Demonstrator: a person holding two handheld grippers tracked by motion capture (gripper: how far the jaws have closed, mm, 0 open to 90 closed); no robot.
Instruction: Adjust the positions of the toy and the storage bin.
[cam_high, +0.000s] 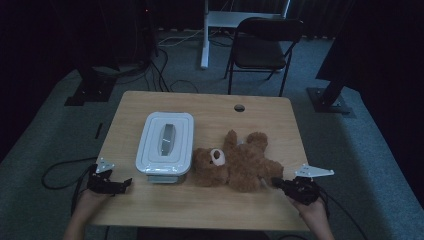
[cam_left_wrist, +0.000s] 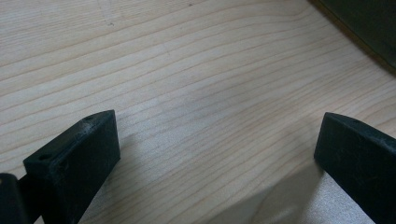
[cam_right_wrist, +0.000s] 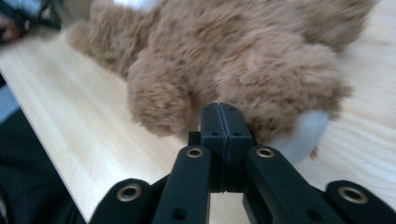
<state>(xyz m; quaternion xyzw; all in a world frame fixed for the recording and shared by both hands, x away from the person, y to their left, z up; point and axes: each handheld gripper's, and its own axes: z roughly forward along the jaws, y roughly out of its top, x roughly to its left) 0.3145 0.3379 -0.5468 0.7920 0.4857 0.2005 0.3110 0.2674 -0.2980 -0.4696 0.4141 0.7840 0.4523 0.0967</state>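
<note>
Brown plush is what my right jaws face: the teddy bear (cam_high: 237, 162) lies on its back at the lower middle of the high view, on the pale wood bench (cam_high: 200, 205), with its head toward the white lidded box (cam_high: 165, 145) at frame left and its legs toward frame right. Its long axis runs left to right across the picture, so the feet end is the end nearest my right gripper (cam_high: 280, 184), which sits at the lower right just beside one foot. In the right gripper view the jaws of that gripper (cam_right_wrist: 226, 122) are pressed together with nothing between them, their tips right at the fur of a leg; I cannot tell whether they touch it. A pale sole patch shows just right of the tips.

My left gripper (cam_high: 125, 183) rests at the lower left, near the box's near corner and well apart from the bear. Its jaws stand wide apart over bare wood in the left gripper view (cam_left_wrist: 215, 154), holding nothing.

I judge the right hand the one to take the bear, and its jaws would have to spread first. The fur looks thick, soft and shaggy, likely to squash under a pinch.
</note>
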